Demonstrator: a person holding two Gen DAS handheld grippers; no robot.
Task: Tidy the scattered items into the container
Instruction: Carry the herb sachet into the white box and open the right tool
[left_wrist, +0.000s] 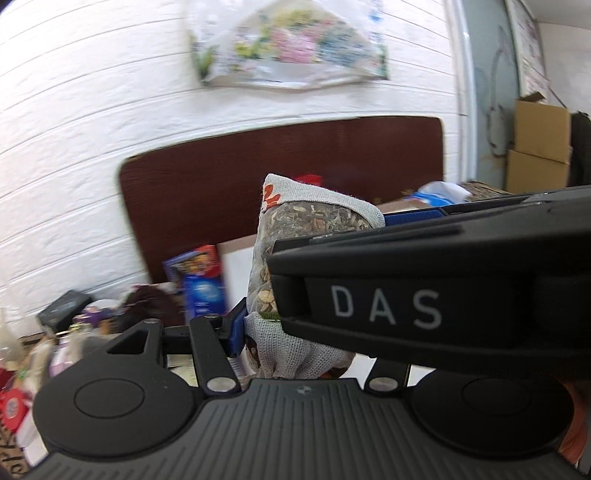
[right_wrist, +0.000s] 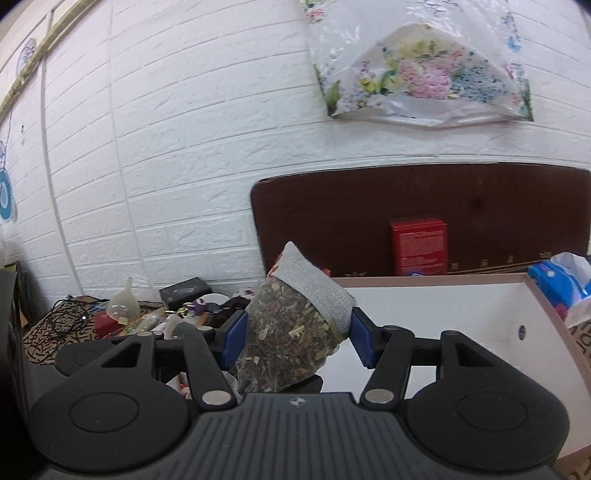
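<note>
Against the white brick wall, your right gripper (right_wrist: 295, 341) pinches the soft, light burlap-and-mesh herb sachet (right_wrist: 295, 332) above the shallow white tray (right_wrist: 480, 306), the left gripper (left_wrist: 258, 325) apparently clamping it too; grip its stuffed middle.

Ahead of my right gripper (right_wrist: 295, 339), the white container (right_wrist: 461, 317) lies open, its floor bare, so there is free room to pass in. A red box (right_wrist: 419, 247) stands behind its far rim against the brown board (right_wrist: 369, 214). Off to the left, clutter (right_wrist: 147, 314) crowds the surface. In the left wrist view, the right gripper's black body (left_wrist: 424, 288) blocks the whole right side.
</note>
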